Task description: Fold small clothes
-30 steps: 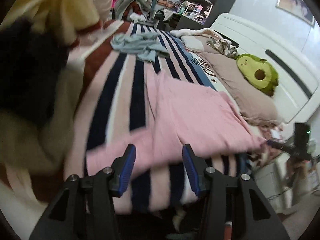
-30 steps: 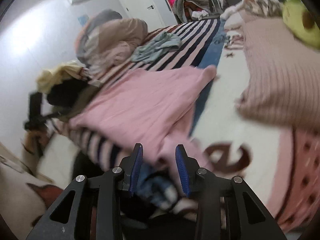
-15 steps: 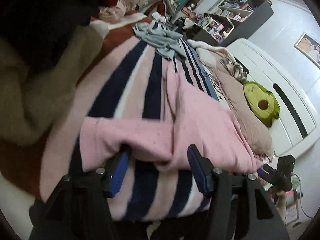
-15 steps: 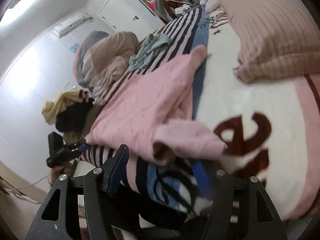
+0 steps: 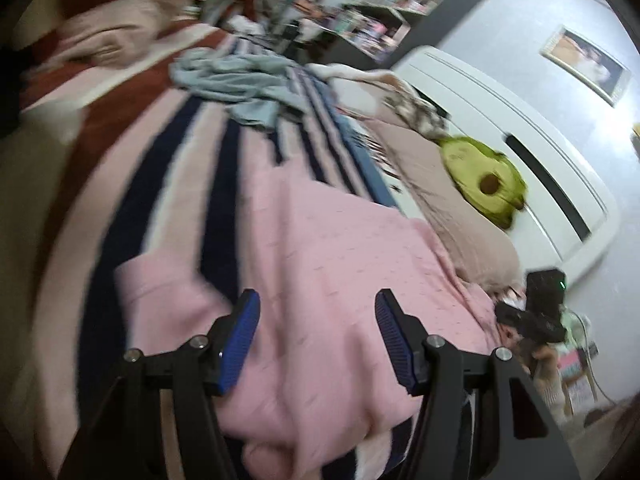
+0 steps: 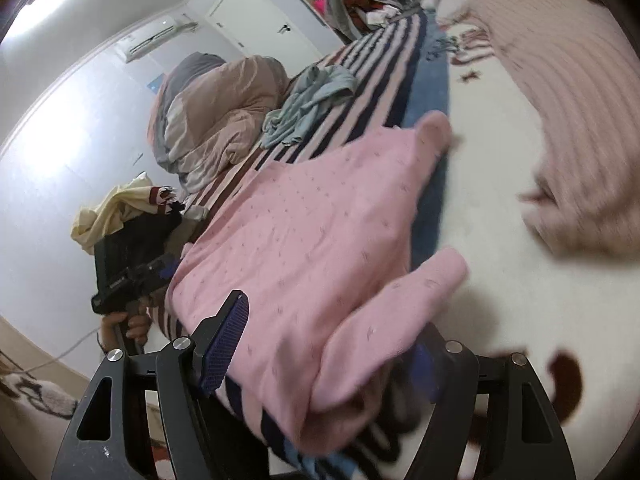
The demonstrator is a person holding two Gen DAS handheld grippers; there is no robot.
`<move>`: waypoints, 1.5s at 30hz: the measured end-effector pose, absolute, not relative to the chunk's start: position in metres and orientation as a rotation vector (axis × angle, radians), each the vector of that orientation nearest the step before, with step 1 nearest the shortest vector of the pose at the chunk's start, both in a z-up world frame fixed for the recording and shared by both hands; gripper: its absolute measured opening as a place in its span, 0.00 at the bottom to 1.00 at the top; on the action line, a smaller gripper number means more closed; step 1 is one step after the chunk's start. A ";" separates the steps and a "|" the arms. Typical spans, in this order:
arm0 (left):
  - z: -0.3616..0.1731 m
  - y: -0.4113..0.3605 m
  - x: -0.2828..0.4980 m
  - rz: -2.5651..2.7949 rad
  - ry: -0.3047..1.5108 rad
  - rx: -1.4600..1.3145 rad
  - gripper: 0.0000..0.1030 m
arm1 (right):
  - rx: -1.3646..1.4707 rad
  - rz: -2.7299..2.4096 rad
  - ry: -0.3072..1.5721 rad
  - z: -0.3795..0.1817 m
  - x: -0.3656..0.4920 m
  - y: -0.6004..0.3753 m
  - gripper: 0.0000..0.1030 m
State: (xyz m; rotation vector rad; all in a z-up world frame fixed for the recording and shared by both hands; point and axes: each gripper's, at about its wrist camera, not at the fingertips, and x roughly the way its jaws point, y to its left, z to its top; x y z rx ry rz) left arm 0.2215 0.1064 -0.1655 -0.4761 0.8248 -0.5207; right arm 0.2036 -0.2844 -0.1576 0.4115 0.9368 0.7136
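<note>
We were in a lived-in home bedroom: a bed under a striped blanket [image 5: 188, 184], its white headboard [image 5: 520, 152] at two o'clock, an avocado plush [image 5: 484, 180], cluttered shelves [image 5: 380, 4] at twelve, a wall air conditioner [image 6: 160, 36].

Left gripper [image 5: 316, 344] agape — right gripper [image 6: 332, 344] opening, both angled downward.
</note>
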 end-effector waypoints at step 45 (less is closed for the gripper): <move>-0.156 0.126 0.191 -0.346 0.880 -0.394 0.67 | 0.235 0.747 1.026 -0.161 0.213 -0.250 0.67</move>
